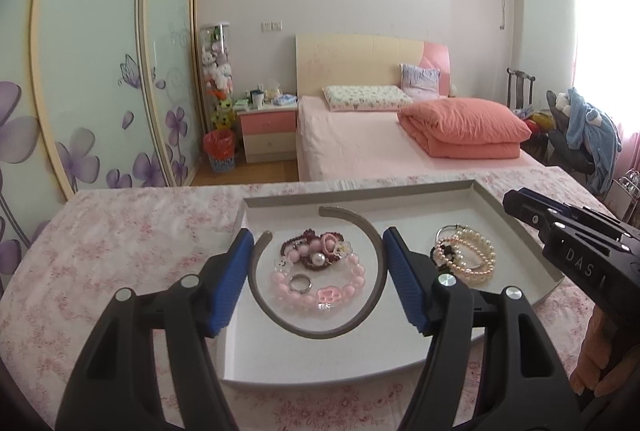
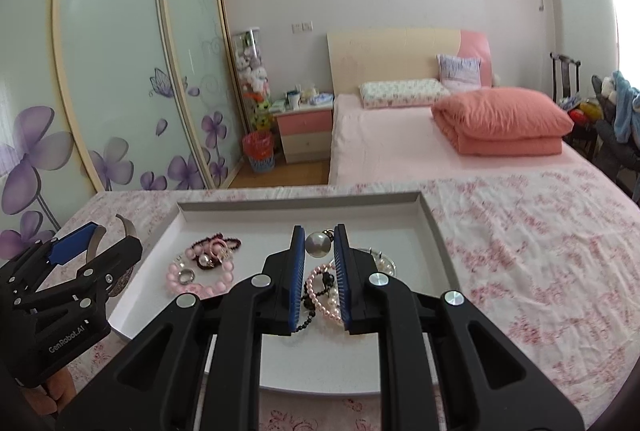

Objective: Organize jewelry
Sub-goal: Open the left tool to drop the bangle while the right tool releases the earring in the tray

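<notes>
Pink-floral cloth is covering the table (image 1: 120, 251) in a pastel bedroom, and a shallow grey-rimmed white tray (image 1: 520, 231) is sitting on it holding the jewelry.

Your left hand-held gripper (image 1: 318, 279) is hanging over the tray's left half, angled downward, its blue pads standing wide and pressing on the two outer sides of a stiff, open-ended grey metal bangle (image 1: 320, 331). That bangle is rigid and smooth; you are holding it across its width, where it may spring or slip if the squeeze is loosening. Inside its arc, lying on the tray, are a chunky pink bead bracelet (image 1: 352, 285), a plain silver ring (image 1: 300, 283) and a tangle of dark-red bead strands and pink hair ties (image 1: 316, 251).

Your right hand-held gripper (image 2: 317, 263) is pointing down over the tray's right half, its jaws drawn nearly together around a large round pearl-white bead (image 2: 319, 244) at the fingertips. Round and glossy, it is likely to roll out unless pinched across its middle. Below it, a stack of pale pink and cream pearl bracelets (image 1: 466, 257) is resting near the tray's right wall, light, limp and prone to snagging.
</notes>
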Motion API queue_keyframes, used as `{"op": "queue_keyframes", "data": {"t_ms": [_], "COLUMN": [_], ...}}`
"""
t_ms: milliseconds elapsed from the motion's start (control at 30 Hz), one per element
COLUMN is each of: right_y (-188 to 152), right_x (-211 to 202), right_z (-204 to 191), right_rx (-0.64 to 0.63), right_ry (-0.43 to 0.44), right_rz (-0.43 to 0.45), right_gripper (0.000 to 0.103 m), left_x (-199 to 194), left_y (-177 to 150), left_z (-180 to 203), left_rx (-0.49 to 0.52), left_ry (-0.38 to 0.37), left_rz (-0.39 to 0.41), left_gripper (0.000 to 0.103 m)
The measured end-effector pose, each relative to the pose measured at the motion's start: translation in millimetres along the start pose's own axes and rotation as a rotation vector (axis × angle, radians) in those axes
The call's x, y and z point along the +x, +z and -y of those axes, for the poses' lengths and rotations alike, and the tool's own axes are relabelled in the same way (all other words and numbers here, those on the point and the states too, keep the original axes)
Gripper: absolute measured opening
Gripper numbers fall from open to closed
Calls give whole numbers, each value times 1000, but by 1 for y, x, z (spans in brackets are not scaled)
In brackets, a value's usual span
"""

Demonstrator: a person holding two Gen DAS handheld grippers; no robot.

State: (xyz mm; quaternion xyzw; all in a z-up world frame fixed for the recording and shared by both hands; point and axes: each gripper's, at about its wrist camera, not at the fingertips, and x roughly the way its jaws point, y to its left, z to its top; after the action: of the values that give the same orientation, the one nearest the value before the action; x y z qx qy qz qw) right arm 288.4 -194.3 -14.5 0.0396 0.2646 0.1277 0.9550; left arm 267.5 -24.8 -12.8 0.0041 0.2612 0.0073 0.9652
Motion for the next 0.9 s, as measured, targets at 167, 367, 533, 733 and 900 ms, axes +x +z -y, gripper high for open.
{"op": "queue_keyframes", "data": {"t_ms": [167,367,533,733,900], "right_y": [-3,-4,-3,-3,-5], "right_x": [12,8,8,4,-2], "right_z": [0,6,13,10,9], "right_rx": [9,27,44,29,11], "right_ry": [36,28,6,-4,-14], "right_rz": [-43,-35,-32,-26,-16], "right_gripper": [18,36,38,41,46], "left_x": [14,24,33,39,36], "left_y": [-4,-7,-9,-9,-6], "left_z": [1,4,5,2,-10], "left_rx": [7,15,15,9,-18], "left_ry": [-5,-10,-7,20,30], "left_rz": [-23,-39,-58,-61,-56], "left_gripper": [65,65,65,66,67]}}
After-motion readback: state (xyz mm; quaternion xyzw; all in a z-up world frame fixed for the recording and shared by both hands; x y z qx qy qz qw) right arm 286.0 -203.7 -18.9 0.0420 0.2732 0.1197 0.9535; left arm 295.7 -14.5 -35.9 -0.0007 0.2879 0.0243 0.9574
